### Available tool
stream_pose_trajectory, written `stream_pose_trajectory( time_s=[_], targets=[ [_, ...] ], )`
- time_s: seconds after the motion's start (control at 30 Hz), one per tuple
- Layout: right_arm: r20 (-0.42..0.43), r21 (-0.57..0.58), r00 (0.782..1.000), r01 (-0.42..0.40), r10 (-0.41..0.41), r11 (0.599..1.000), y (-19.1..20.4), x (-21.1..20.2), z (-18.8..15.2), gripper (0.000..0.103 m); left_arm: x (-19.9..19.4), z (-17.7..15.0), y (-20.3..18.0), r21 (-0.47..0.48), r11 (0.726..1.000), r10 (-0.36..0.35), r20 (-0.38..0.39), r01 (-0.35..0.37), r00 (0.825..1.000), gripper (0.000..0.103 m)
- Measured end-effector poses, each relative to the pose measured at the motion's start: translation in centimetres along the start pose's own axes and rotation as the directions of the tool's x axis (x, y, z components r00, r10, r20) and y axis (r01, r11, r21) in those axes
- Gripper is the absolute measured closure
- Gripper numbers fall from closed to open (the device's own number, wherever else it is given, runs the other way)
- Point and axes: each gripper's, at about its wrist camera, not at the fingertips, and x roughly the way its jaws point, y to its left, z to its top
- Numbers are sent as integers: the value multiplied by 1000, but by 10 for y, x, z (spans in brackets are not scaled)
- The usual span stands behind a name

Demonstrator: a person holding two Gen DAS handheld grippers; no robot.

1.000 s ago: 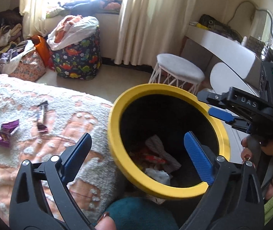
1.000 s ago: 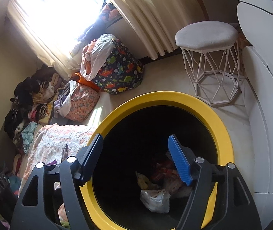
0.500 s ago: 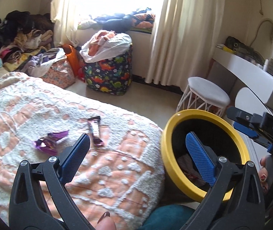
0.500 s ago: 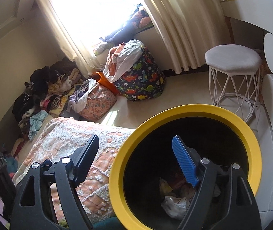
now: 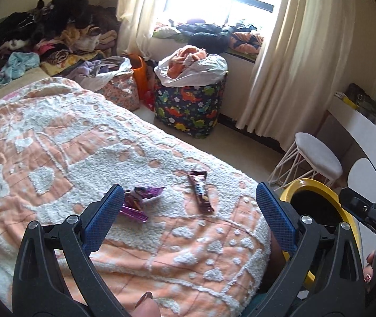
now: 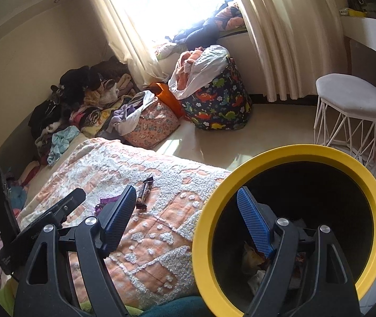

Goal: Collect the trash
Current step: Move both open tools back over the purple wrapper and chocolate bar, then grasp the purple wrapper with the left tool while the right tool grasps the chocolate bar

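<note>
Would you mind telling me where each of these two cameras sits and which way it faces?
Left wrist: behind the open left claw, looking down across the bed at the purple wrapper and brown bar wrapper; a fingertip shows below.
Right wrist: behind the open right claw, over the yellow-rimmed bin.
Shared: bed, both wrappers, bin, white stool, dinosaur-print bag.

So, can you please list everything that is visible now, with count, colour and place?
purple wrapper: one, purple, on blanket
snack bar wrapper: one, brown, on blanket right of purple one
blanket: one, orange and white, on bed
bin: one, yellow rim, black inside, trash at bottom, beside bed
dinosaur bag: one, dark blue, floor by window
stool: one, white, floor
clothes pile: mixed, far corner
left claw: open, empty
right claw: open, empty
</note>
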Motion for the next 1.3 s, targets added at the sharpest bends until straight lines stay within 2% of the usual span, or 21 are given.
stream_pose_trajectory(
  time_s=[0.23,0.43,0.53,0.6,0.63,0.67,0.73,0.83,0.9,0.97,1.17,1.3],
  targets=[
    [-56,-72,998,-34,30,997,35,30,-1,27,16,-2,50,-93,991,85,-66,-91,994,11],
    [-153,-132,988,-56,35,990,66,71,-7,29,32,-12,80,-140,983,102,-129,-120,986,12],
    [-199,-151,980,-59,28,987,76,93,-9,30,39,-17,91,-168,979,87,-153,-113,984,22],
    [-237,-157,971,-57,18,986,80,111,-13,36,43,-21,95,-189,977,67,-166,-98,984,25],
    [-250,-157,968,-56,15,986,80,118,-14,42,45,-22,97,-202,976,49,-167,-83,985,32],
    [-270,-158,963,-56,11,986,81,127,-16,49,47,-24,98,-212,975,34,-173,-71,984,35],
    [-305,-157,952,-68,17,985,83,141,-18,57,50,-26,98,-227,973,12,-178,-53,984,36],
    [-341,-149,940,-83,28,985,86,160,-21,59,53,-27,97,-234,972,-15,-172,-26,985,39],
    [-367,-133,930,-89,34,987,86,172,-24,64,55,-26,95,-239,971,-28,-172,-14,985,39],
    [-394,-127,919,-77,20,989,83,180,-29,83,59,-26,93,-234,972,-26,-177,-16,984,40],
    [-352,-75,935,-86,55,993,74,163,-26,83,70,-26,83,-201,979,-18,-190,-21,982,45],
    [-312,-50,947,-100,79,994,71,145,-23,83,73,-26,77,-169,985,-2,-202,-33,979,57]
  ],
)
